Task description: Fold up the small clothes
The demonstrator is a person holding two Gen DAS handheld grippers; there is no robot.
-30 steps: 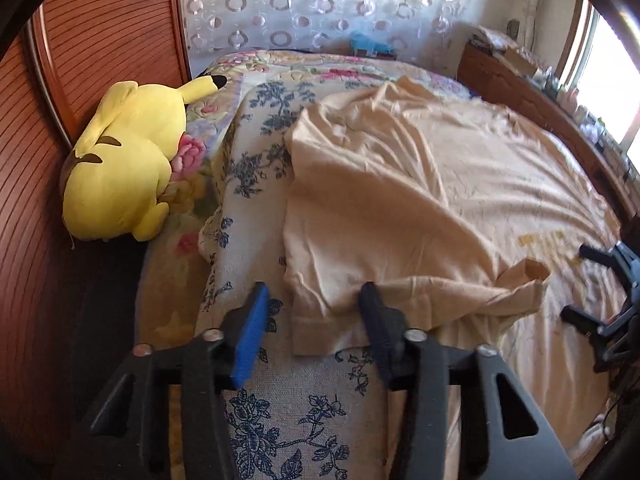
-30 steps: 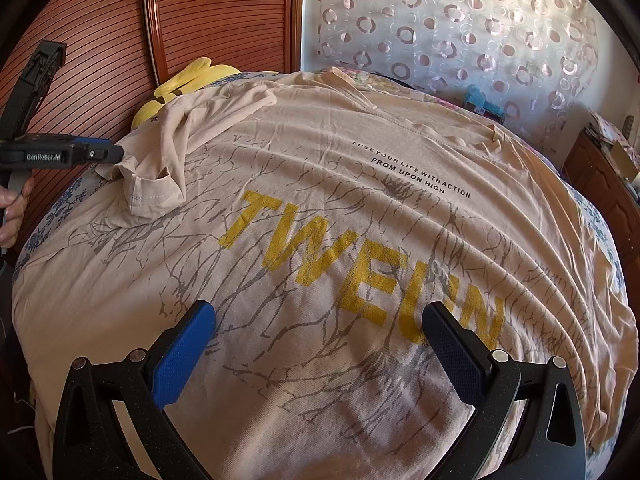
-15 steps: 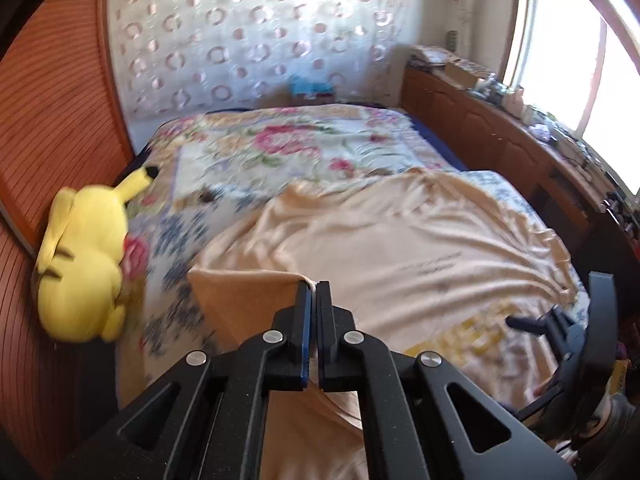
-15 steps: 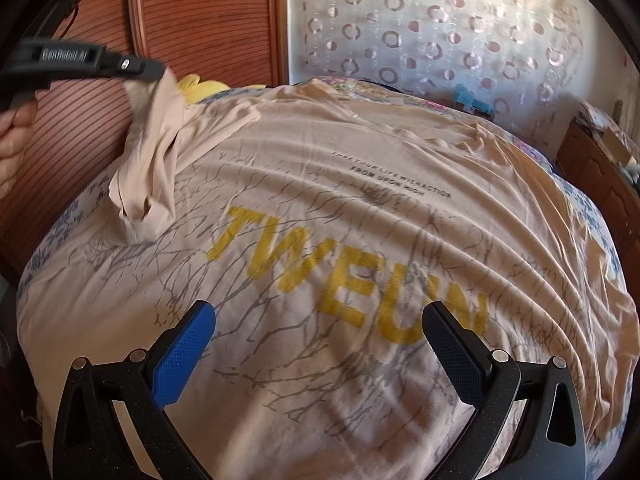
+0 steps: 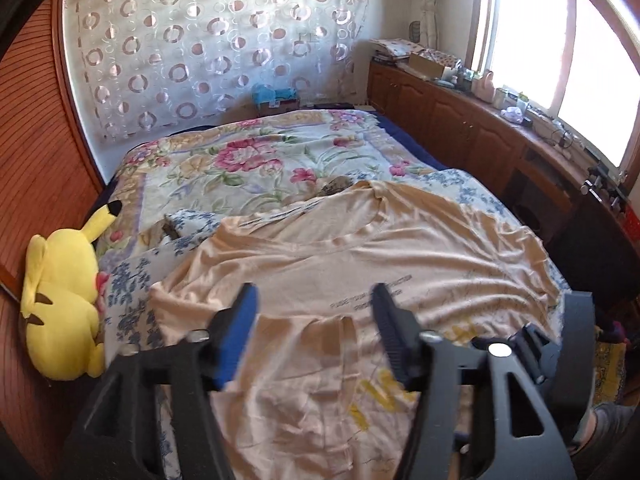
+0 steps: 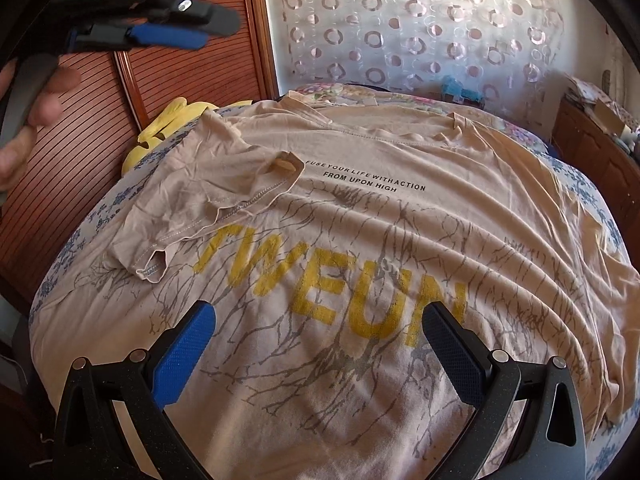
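Observation:
A beige T-shirt with yellow letters lies spread, print up, on the bed. Its left sleeve is folded inward and rests on the chest, covering the first letter's edge. My left gripper hovers above that sleeve; its jaws are opening and nothing is between them. In the right wrist view the left gripper hangs in the air at the top left, with a hand on its handle. My right gripper stands open low over the shirt's lower front, with only flat cloth under it.
A yellow plush toy lies at the bed's left edge against the wooden slatted wardrobe. A floral bedspread covers the far half of the bed. A wooden cabinet with clutter on it runs under the window on the right.
The left gripper shut on the sleeve, lifted it up and across over the shirt, then opened. The sleeve dropped onto the chest. The right gripper stayed nearly where it was.

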